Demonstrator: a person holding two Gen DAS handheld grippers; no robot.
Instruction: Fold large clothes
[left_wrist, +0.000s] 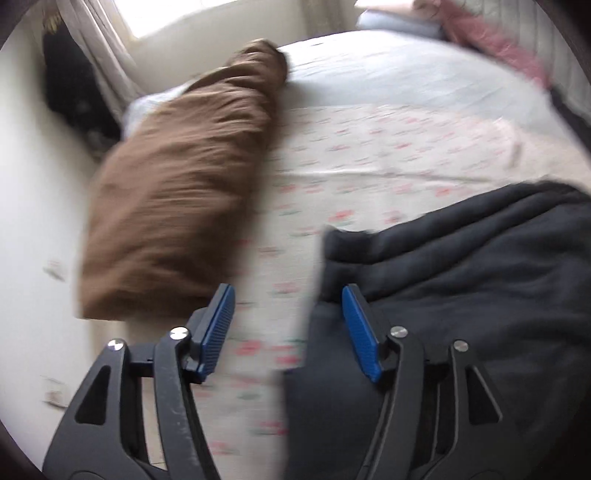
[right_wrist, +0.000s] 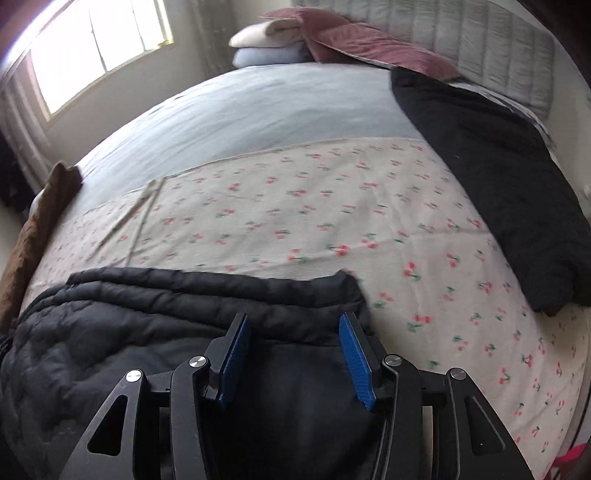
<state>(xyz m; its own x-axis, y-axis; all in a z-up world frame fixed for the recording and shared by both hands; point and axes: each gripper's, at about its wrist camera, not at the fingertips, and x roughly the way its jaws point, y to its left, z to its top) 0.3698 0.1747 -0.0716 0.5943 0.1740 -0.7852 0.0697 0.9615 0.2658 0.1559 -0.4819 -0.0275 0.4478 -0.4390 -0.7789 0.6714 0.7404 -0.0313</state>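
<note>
A dark quilted jacket (right_wrist: 177, 332) lies folded on the cherry-print sheet (right_wrist: 295, 221) at the bed's near edge; it also shows at the right of the left wrist view (left_wrist: 461, 280). My right gripper (right_wrist: 291, 325) is open and empty, hovering over the jacket's right part. My left gripper (left_wrist: 288, 299) is open and empty, over the sheet at the jacket's left edge. A brown garment (left_wrist: 177, 199) lies along the bed's left edge. A black garment (right_wrist: 498, 184) lies on the bed's right side.
Pillows and a pink cover (right_wrist: 332, 37) sit at the headboard (right_wrist: 480, 44). A window (right_wrist: 92, 48) and curtain are at the far left. A light blue sheet (right_wrist: 258, 107) covers the far half. Dark items (left_wrist: 70, 88) stand on the floor by the wall.
</note>
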